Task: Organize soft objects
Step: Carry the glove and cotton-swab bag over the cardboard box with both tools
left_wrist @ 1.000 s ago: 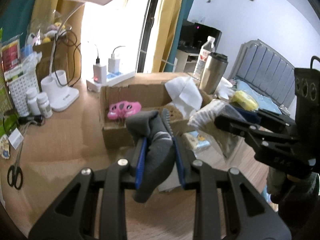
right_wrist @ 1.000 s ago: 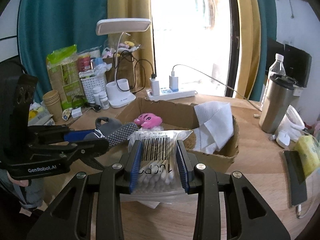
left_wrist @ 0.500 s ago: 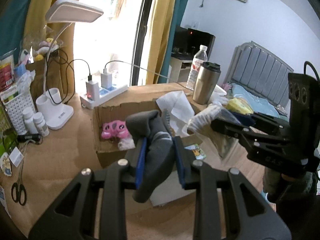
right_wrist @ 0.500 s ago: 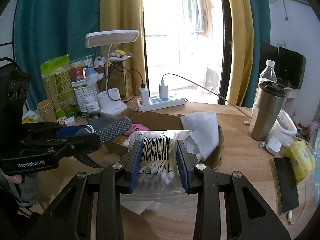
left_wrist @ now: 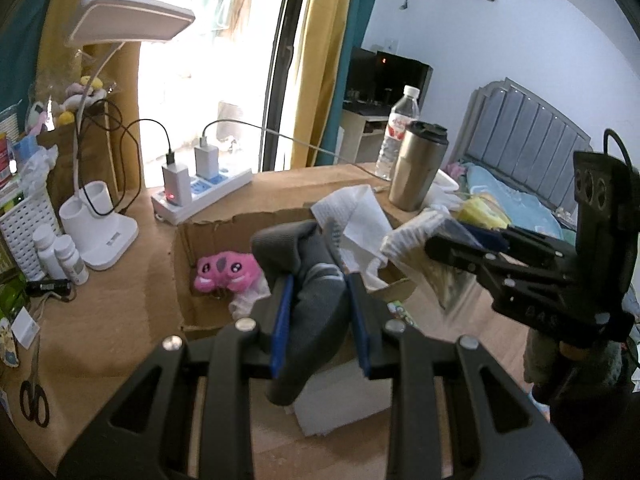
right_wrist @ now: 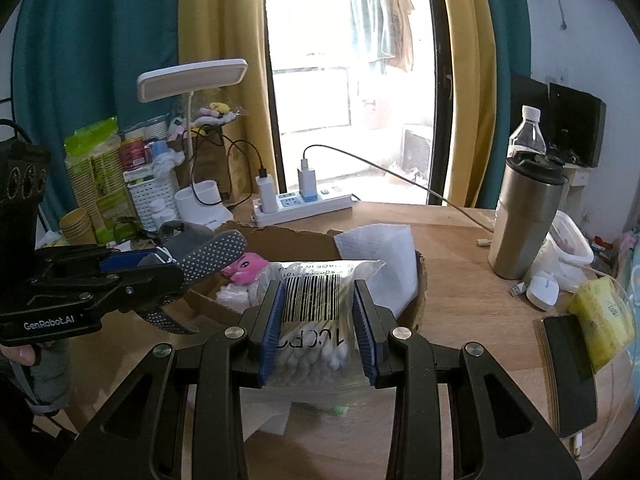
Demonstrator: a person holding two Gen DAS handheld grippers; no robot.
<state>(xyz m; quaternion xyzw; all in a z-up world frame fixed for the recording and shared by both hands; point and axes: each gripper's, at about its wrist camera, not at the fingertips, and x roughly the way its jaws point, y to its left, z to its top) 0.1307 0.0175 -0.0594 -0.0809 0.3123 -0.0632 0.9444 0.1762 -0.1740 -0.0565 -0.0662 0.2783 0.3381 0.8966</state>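
My left gripper (left_wrist: 319, 316) is shut on a grey sock (left_wrist: 316, 296) and holds it in the air just in front of the cardboard box (left_wrist: 224, 224). My right gripper (right_wrist: 319, 320) is shut on a clear bag of cotton swabs (right_wrist: 316, 320), held above the box's near edge (right_wrist: 420, 280). In the box lie a pink plush toy (left_wrist: 226, 270) and a white tissue (left_wrist: 356, 216). The sock also shows in the right wrist view (right_wrist: 208, 254), left of the bag.
A white desk lamp (left_wrist: 96, 216), power strip (left_wrist: 200, 194), steel tumbler (right_wrist: 524, 220) and water bottle (right_wrist: 526, 132) stand around the box. Scissors (left_wrist: 34, 400) lie at the left edge. A phone (right_wrist: 568, 372), mouse (right_wrist: 542, 290) and yellow pack (right_wrist: 600, 320) lie at the right.
Both grippers have pulled back and risen a little from the box, still holding the sock and the swab bag. The box now sits farther away in both views.
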